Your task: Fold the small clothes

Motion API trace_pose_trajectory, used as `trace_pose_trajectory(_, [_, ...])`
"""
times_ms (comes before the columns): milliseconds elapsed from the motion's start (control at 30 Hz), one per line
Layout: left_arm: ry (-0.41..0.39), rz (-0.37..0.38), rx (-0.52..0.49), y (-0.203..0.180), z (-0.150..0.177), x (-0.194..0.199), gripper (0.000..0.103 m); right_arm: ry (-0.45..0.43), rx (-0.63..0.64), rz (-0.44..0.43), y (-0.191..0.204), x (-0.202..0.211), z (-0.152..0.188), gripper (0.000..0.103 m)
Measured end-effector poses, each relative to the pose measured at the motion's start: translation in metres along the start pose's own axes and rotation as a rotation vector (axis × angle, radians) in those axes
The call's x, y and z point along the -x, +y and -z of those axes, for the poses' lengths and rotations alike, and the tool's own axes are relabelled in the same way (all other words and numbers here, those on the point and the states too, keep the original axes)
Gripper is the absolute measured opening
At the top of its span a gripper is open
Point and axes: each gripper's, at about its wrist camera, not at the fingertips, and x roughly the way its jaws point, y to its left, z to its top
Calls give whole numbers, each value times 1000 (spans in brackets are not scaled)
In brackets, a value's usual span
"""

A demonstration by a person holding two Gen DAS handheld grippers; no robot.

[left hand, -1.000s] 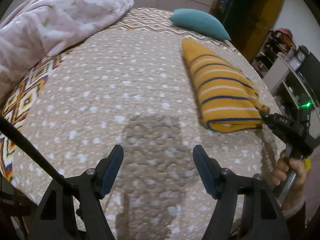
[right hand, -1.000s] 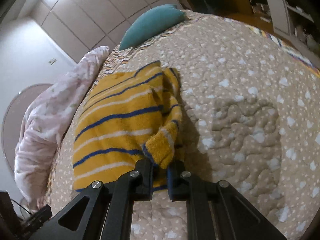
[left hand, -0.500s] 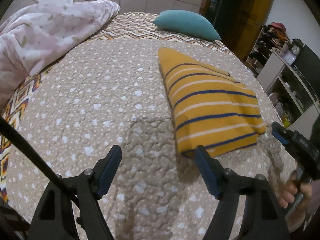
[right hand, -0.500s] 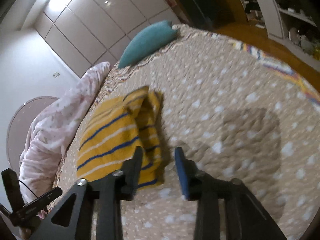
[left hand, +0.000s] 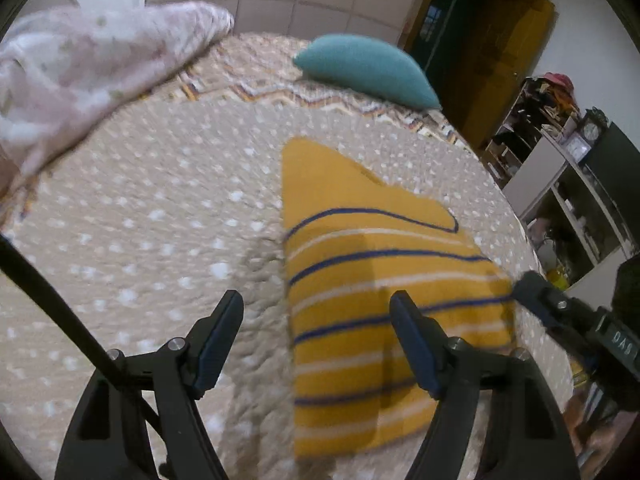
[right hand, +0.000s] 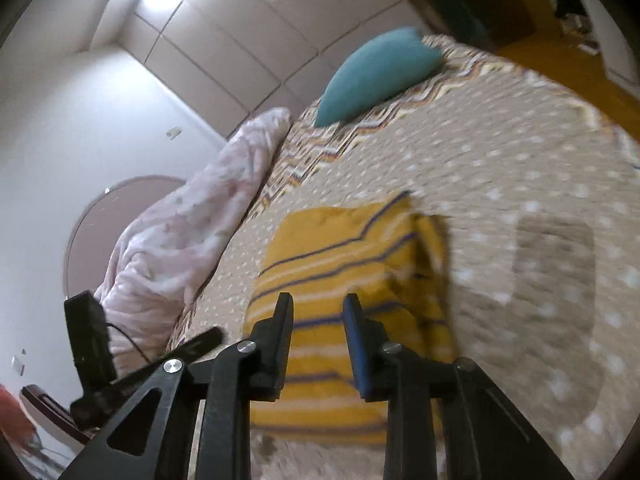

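A mustard-yellow garment with blue and white stripes [left hand: 360, 292] lies folded flat on the dotted beige bedspread [left hand: 160, 208]. My left gripper [left hand: 320, 340] is open and empty, hovering over the garment's near left edge. My right gripper [right hand: 318, 332] is open and empty above the garment's near end [right hand: 340, 264]. The right gripper also shows at the garment's right edge in the left wrist view [left hand: 560, 312].
A teal pillow [left hand: 368, 68] lies at the head of the bed. A bunched pink-white blanket [left hand: 88, 76] lies along the left side. Shelves and cabinets [left hand: 568, 184] stand right of the bed. The left gripper's body shows in the right wrist view [right hand: 92, 344].
My right gripper let go of the garment's corner, opened and drew back. The garment now lies flat. My left gripper moved right, over the garment's near edge.
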Motion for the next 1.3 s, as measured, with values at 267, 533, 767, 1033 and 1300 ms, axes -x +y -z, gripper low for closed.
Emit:
trace_pose_trajectory(267, [136, 54, 5, 5, 4, -51, 89, 76, -50, 105, -38, -57, 3, 21])
trace_pose_trajectory(533, [60, 166, 171, 69, 22, -23, 93, -43, 18, 172, -42, -14, -3, 77])
trace_pose_trajectory(767, [155, 397, 259, 62, 18, -63, 97, 19, -173, 58, -81, -46, 10, 73])
trace_pose_trajectory(1033, [197, 388, 140, 35, 8, -47, 56, 57, -289, -115, -61, -72, 12, 45])
trace_pose_trajectory(1300, [112, 208, 82, 64, -3, -5, 57, 95, -184, -189, -22, -91, 30, 44])
